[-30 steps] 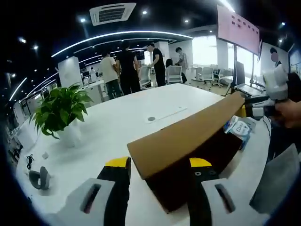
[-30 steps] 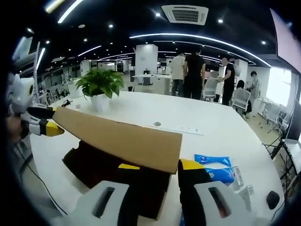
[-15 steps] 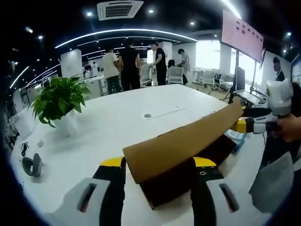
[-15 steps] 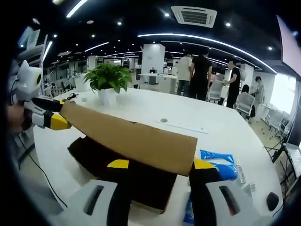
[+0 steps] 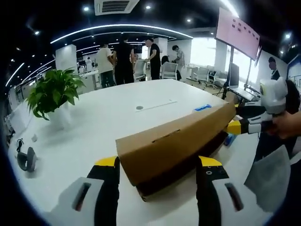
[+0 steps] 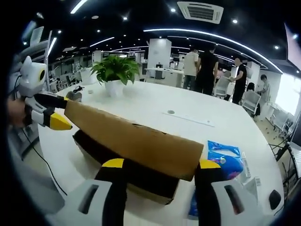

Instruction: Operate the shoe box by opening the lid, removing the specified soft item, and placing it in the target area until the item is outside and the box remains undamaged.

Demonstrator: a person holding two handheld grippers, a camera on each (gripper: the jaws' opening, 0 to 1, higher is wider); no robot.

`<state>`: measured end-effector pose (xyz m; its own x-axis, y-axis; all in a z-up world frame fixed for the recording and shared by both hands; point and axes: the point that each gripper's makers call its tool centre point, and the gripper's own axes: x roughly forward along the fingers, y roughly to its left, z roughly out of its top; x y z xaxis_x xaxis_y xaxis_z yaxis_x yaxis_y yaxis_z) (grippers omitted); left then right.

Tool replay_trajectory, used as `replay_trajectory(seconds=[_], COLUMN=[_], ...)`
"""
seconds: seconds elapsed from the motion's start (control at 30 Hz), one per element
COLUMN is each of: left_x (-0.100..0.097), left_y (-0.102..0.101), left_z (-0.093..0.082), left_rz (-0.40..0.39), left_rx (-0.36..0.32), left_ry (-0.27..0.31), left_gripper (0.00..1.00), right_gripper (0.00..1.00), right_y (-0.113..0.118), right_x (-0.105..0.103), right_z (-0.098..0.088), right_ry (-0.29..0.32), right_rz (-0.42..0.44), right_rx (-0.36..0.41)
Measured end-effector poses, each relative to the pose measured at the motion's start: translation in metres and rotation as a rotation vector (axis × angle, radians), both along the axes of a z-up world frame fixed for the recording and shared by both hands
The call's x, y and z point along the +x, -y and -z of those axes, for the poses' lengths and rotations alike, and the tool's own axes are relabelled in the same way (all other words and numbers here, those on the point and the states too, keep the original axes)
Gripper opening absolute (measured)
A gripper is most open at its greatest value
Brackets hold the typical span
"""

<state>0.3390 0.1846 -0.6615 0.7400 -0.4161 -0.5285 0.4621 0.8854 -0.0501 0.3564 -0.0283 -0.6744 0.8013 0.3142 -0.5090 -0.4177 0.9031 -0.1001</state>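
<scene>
**Q:** Office background, right? What's on the table (image 5: 108, 113) from left to right?

**A:** Yep, open-plan office with ceiling light strips and a group of people (image 5: 124, 59) standing at about 12 o'clock in the left gripper view. On the white table, a small dark gadget (image 5: 23, 160) sits at 9 o'clock, then a potted plant (image 5: 49, 94) around 10 o'clock. The shoe box (image 5: 174, 150) is dead centre, a dark base with a brown cardboard lid (image 5: 169, 141) tipped up a little above it.

**Q:** And the grippers?

**A:** The left gripper (image 5: 160, 165) has its yellow-tipped jaws spread wide, one each side of the near end of the lid; whether they touch the cardboard is hard to say. At 3 o'clock the right gripper (image 5: 244, 123) comes in, held by a hand (image 5: 287, 125), its yellow tip at the far end of the lid.

**Q:** Same deal from the other side?

**A:** Pretty much. In the right gripper view the left gripper (image 6: 49, 120) is at 9 o'clock on the lid's (image 6: 136, 141) far end, the plant (image 6: 115, 70) at 11 o'clock, and the right gripper (image 6: 162, 165) has jaws wide, straddling the near corner of the box (image 6: 141, 176). Blue plastic packets (image 6: 225, 157) lie on the table (image 6: 188, 117) at 3 o'clock, just beside the box. Can't see inside the box.
</scene>
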Motion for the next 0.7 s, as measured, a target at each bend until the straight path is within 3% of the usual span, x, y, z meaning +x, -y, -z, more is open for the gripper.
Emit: replay_trajectory(seconds=[0.33, 0.7], left_x=[-0.010, -0.014], left_y=[0.007, 0.005], left_z=[0.012, 0.022], left_rz=[0.013, -0.027], left_rx=[-0.014, -0.046], left_ry=[-0.032, -0.076], left_gripper=[0.74, 0.72], right_gripper=[0.67, 0.69], right_y=[-0.008, -0.010], right_x=[-0.009, -0.016], right_z=[0.011, 0.025], right_ry=[-0.038, -0.073], right_rz=[-0.028, -0.041], right_rx=[0.049, 0.042])
